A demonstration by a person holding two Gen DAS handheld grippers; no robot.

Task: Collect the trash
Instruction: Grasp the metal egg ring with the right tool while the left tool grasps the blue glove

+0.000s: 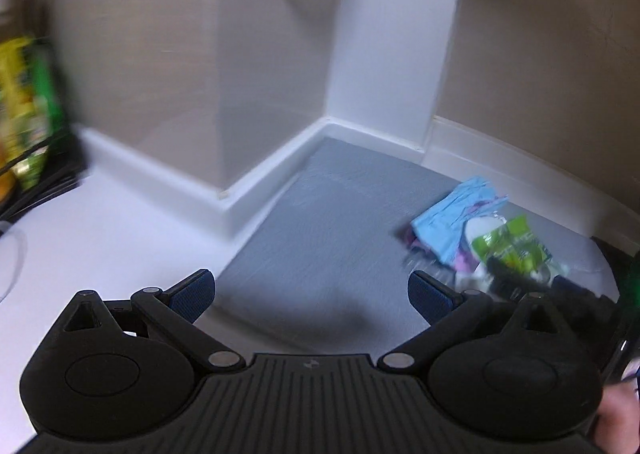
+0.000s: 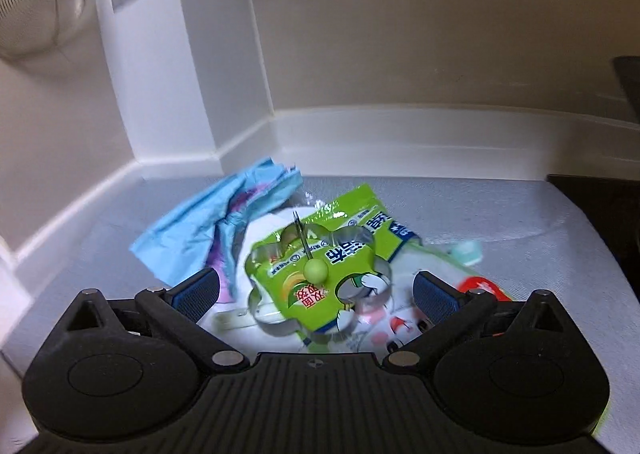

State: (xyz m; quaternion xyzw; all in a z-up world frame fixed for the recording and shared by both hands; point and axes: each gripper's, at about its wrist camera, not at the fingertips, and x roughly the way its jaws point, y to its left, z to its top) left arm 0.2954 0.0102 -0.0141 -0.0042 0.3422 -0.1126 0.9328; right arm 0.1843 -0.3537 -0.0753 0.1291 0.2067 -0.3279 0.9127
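A heap of trash lies on a grey mat (image 2: 520,222). It holds a green wrapper (image 2: 360,222), a crumpled blue sheet (image 2: 200,230) and a white packet with red print (image 2: 400,328). A flower-shaped metal ring (image 2: 354,236) with a green knob (image 2: 315,271) rests on the wrapper. My right gripper (image 2: 316,280) hangs open just above and before the heap, with nothing between its pads. In the left wrist view the blue sheet (image 1: 452,210) and green wrapper (image 1: 516,242) lie to the right. My left gripper (image 1: 310,282) is open over bare mat.
White baseboards and a jutting wall corner (image 1: 224,198) bound the mat (image 1: 320,222) at the back. A wire rack of yellow and green packets (image 1: 24,110) stands far left. A black object (image 2: 600,202) sits at the mat's right edge. A hand (image 1: 616,426) shows at lower right.
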